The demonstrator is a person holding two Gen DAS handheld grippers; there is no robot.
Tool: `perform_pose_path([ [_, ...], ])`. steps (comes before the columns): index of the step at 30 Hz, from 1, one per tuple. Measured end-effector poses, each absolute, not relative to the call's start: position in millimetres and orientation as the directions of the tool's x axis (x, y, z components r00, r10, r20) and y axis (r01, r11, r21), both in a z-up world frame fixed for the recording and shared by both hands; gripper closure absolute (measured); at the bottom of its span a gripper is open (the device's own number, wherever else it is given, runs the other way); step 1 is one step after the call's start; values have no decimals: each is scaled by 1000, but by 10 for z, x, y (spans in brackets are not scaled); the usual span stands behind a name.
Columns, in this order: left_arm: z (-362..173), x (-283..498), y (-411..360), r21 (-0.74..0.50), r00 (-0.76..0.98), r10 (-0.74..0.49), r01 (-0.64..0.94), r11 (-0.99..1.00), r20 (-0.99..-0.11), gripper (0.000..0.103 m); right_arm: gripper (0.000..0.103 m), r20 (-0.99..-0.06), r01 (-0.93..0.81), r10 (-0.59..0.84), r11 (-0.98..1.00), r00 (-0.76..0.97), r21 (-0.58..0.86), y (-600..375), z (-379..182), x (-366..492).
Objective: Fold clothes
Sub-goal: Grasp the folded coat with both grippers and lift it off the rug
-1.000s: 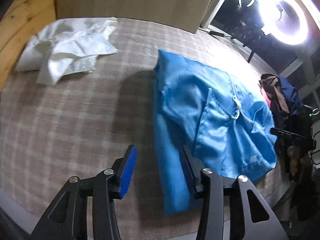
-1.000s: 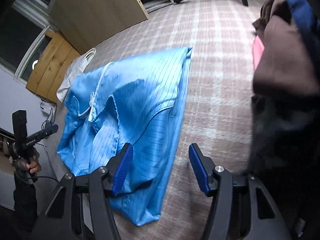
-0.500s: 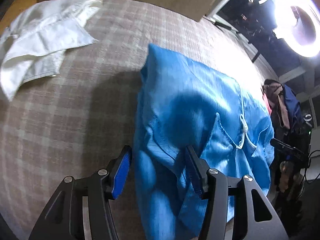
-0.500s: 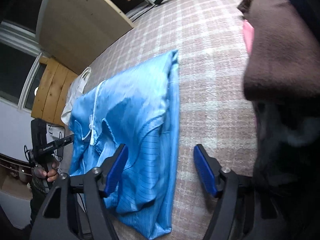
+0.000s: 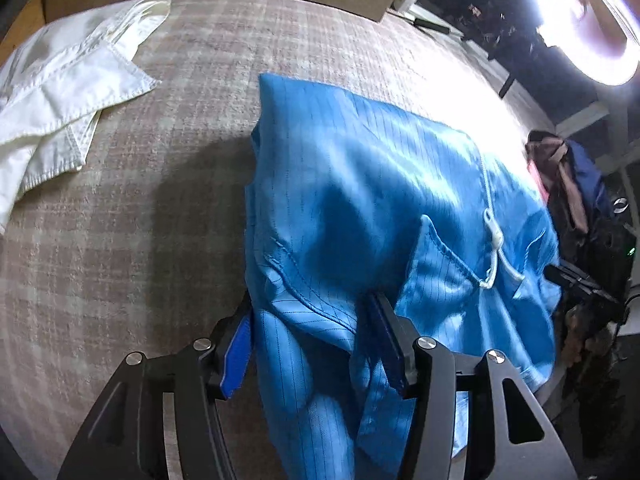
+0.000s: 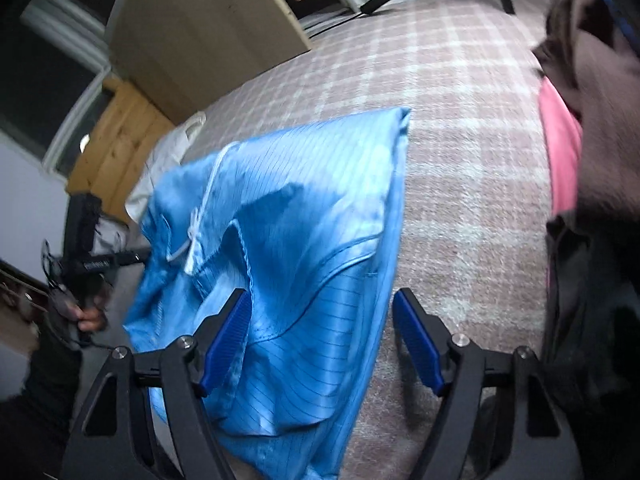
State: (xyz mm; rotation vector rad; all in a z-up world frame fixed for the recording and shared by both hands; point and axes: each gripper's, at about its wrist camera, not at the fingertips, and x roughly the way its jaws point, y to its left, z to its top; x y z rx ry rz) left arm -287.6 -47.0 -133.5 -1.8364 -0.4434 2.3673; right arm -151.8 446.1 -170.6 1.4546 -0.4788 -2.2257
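- Garment: blue striped garment [image 5: 360,184] lies on the plaid cloth [image 5: 120,240], long axis running away from me, drawstring [image 5: 492,240] on top.
- My left gripper [image 5: 312,344] is spread, straddling its near fold; my right gripper [image 6: 324,340] is spread over its right edge.
- Left view alone shows the ring light [image 5: 592,20]; right view, the pink cloth [image 6: 560,152].

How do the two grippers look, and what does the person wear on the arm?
Both the left gripper and the right gripper have black cut-out frames with silver screws and flat blue pads on the fingers. The other handheld unit is black with a white label and thin cables. The sleeve is dark.
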Motion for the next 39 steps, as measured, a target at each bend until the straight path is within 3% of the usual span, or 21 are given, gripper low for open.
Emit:
perform_pose_path([
  [2,-1328,-2895,-382,-248,-252,224,66,-967,-941,54,61,-784,179,-519,-854,-339,488,4413,-1721,-1534],
  [7,-1311,-2901,-141,-173,-254,168,0,-985,-953,70,78,-797,221,-507,-861,-327,458,4334,-1747,-1543],
  [9,-1302,-2896,-51,-151,-266,153,-26,-988,-952,83,84,-797,238,-516,-855,-313,460,4294,-1760,-1550],
  [11,-1294,-2892,19,-134,-281,141,-43,-990,-949,89,92,-796,257,-521,-851,-309,458,4253,-1759,-1550],
  [14,-1279,-2868,-48,-208,-315,196,7,-978,-929,96,95,-777,270,-544,-837,-316,476,4263,-1720,-1551],
  [19,-1084,-2760,-240,-359,-404,294,97,-928,-867,97,97,-737,312,-578,-814,-349,490,4253,-1424,-1570],
  [23,-840,-2682,-167,-339,-446,276,66,-939,-851,97,97,-702,352,-604,-795,-377,494,4236,-1146,-1589],
  [31,-396,-2415,-462,-342,-544,242,88,-936,-803,97,97,-684,510,-596,-779,-420,365,3996,-390,-1723],
  [39,31,-2064,-958,-341,-650,184,123,-932,-737,97,97,-708,652,-551,-739,-442,168,3165,279,-2183],
])
